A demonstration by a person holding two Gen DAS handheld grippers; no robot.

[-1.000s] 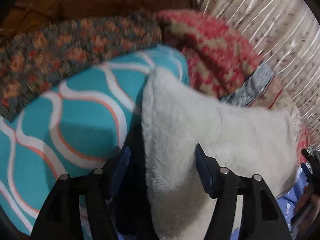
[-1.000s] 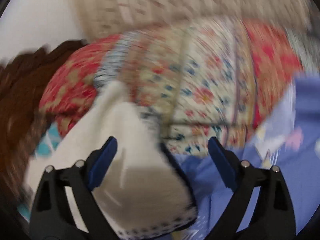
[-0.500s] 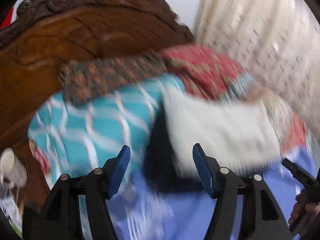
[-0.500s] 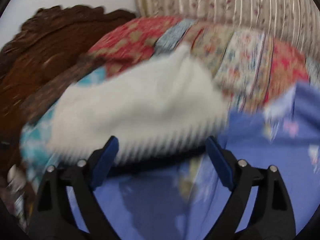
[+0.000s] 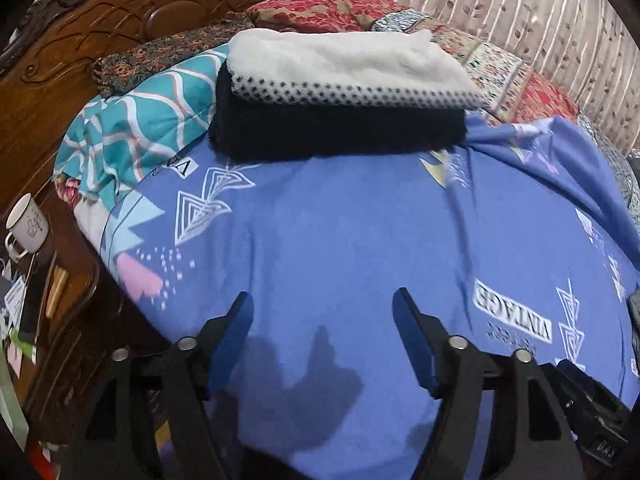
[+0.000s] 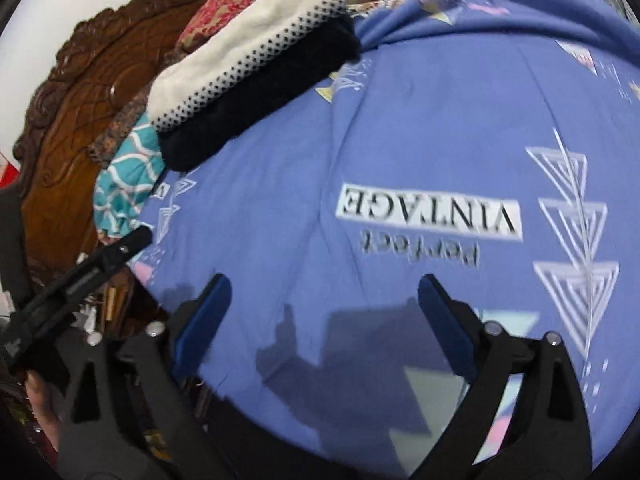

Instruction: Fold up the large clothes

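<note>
A folded fleece garment point(image 5: 344, 92), white on top with a dotted band and a black layer below, lies at the head of the bed on the pillows; the right wrist view shows it point(image 6: 248, 68) at upper left. My left gripper point(image 5: 323, 320) hovers over the blue printed bedsheet point(image 5: 340, 240), well short of the garment, jaws opening, nothing between them. My right gripper point(image 6: 324, 304) hangs over the same bedsheet point(image 6: 400, 140) near the "VINTAGE" print, jaws opening and empty. The left gripper's body and a hand show at the lower left of the right wrist view.
A carved wooden headboard point(image 5: 100, 20) stands behind the pillows. A teal wavy-patterned pillow point(image 5: 132, 120) and red floral quilts point(image 5: 328, 8) lie beside the garment. A white mug point(image 5: 26, 224) sits on the bedside stand at far left. A striped curtain point(image 5: 540, 20) hangs at right.
Both grippers let go of the fleece garment and pulled back from it; it now lies folded by the pillows, far ahead. Blue sheet fills the space under both grippers.
</note>
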